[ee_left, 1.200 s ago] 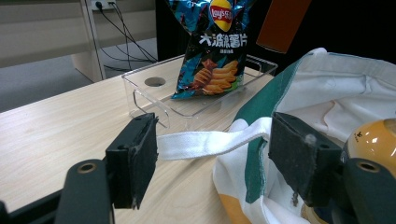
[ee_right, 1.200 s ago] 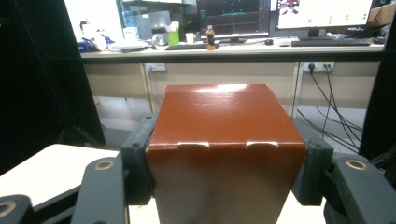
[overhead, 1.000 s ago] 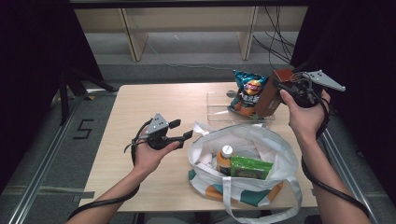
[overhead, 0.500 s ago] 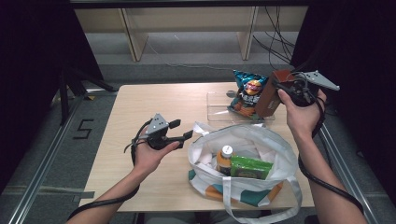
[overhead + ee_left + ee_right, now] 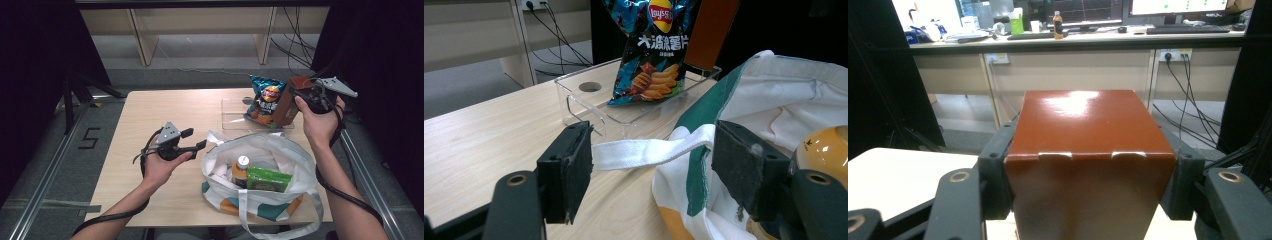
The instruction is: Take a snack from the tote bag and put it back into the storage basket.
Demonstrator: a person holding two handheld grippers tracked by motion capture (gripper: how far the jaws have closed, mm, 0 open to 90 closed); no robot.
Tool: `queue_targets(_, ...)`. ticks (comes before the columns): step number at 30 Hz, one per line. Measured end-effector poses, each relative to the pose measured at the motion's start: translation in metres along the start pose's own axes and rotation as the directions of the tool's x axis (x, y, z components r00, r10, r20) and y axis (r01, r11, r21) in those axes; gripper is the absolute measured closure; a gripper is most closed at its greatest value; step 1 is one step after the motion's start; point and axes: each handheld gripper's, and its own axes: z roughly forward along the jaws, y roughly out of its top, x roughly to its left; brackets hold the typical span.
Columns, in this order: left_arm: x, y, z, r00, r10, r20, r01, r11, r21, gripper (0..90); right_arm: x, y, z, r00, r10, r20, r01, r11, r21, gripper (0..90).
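My right gripper (image 5: 296, 99) is shut on a brown carton (image 5: 286, 102), held tilted at the right end of a clear plastic tray (image 5: 234, 116). In the right gripper view the carton (image 5: 1088, 135) is pinched between both pads of my right gripper (image 5: 1088, 175). A blue chips bag (image 5: 266, 99) stands in the tray against the carton. My left gripper (image 5: 195, 139) is open, level, just left of a white and green tote bag (image 5: 295, 160). In the left gripper view the bag's white strap (image 5: 649, 150) lies on the table beyond the open pads of my left gripper (image 5: 651, 170).
Inside the tote are a bottle with an orange label (image 5: 240, 169) and a green packet (image 5: 269, 179). The tote sits at the table's near edge. Bare wooden tabletop (image 5: 165, 110) lies to the left. Shelving and cables stand behind the table.
The right gripper with the brown carton has shifted very slightly. The left gripper has kept still.
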Motion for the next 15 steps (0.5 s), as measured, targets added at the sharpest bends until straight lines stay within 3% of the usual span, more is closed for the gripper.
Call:
queue_targets(12,-0.0008,-0.0007,0.0005,1.0000,0.003,0.002,-0.003,1.0000,0.003,32.0,-0.0008,-0.0047,0.0063,0.9997,0.018,0.017,-0.019,1.000,0.011,39.2)
queue_targets(15,-0.0008,-0.0008,0.0006,1.0000,0.002,0.002,-0.002,1.0000,0.003,32.0,-0.0018,-0.0051,0.0073,0.9997,0.002,0.023,-0.003,1.000,0.016,39.2)
